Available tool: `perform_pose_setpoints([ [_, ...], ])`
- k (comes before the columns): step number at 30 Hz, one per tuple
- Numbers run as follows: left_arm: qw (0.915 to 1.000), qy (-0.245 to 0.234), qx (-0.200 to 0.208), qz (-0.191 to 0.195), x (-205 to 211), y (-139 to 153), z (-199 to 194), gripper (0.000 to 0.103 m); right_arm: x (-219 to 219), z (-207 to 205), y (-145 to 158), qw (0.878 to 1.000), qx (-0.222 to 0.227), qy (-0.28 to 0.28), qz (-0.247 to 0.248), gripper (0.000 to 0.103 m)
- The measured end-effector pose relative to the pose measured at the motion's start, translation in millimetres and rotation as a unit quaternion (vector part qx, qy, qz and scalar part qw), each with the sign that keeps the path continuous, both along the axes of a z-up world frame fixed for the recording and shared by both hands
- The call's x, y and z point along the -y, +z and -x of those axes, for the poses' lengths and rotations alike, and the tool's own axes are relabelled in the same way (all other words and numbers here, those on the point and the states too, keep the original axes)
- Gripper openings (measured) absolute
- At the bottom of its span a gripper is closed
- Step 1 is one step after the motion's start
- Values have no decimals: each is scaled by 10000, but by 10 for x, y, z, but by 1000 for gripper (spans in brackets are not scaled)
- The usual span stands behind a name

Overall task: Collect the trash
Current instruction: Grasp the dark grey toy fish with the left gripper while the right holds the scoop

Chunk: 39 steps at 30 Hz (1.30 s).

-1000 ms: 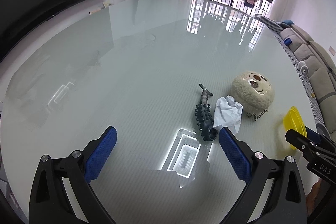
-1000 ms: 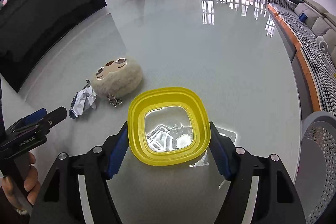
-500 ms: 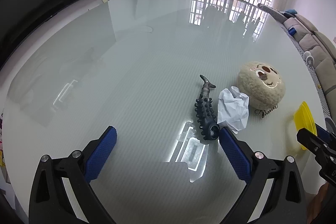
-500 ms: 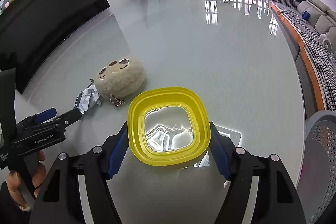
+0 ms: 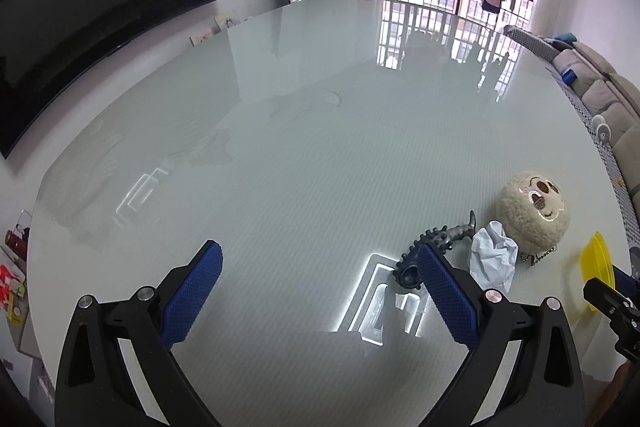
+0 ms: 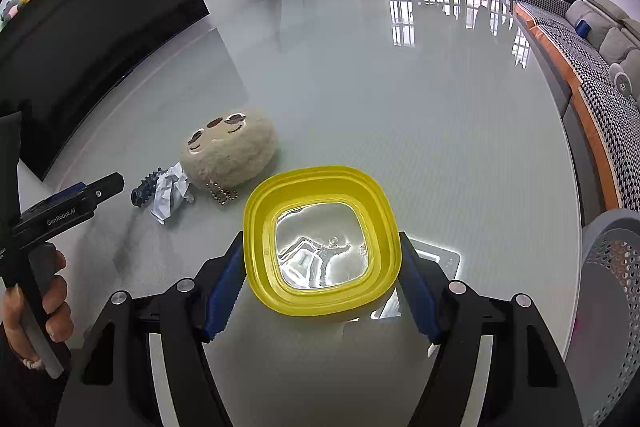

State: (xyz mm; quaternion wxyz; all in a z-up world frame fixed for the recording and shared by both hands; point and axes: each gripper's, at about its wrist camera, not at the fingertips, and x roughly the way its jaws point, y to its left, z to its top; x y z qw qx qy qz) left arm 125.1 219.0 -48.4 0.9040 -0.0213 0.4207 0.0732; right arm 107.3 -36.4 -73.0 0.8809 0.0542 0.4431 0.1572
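Observation:
A crumpled white paper ball lies on the glass table, touching a dark spiky rubber toy and a round beige plush. It also shows in the right wrist view. My left gripper is open and empty, its right finger just left of the paper and over the toy's end. My right gripper is shut on a yellow square container, held above the table right of the plush; the container's edge shows in the left wrist view.
The round glass table stretches far ahead. A black TV stands at the left. A sofa and a grey mesh chair stand at the right, beyond the table edge.
My left gripper has swung left and tilted up, so the toy, paper and plush slid to the lower right of its view. The right gripper holds the container almost still.

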Motion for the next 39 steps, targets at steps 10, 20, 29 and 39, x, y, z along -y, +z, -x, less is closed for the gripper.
perform_pose_setpoints([
  [10,9968,-771,-212,5,58,-74,-120,96,-12,-13,4,10000,-18,-17,-25,69],
  [20,9930,-1106,-421,-58,227,-207,-329,95,-15,-27,3,10000,-19,-11,-5,69],
  [29,9904,-1325,-380,-72,352,-210,-353,76,-24,-32,0,10000,-18,10,-2,69],
  [39,9864,-1598,-338,201,471,-196,-209,22,-47,-32,-3,10000,-13,6,12,69],
])
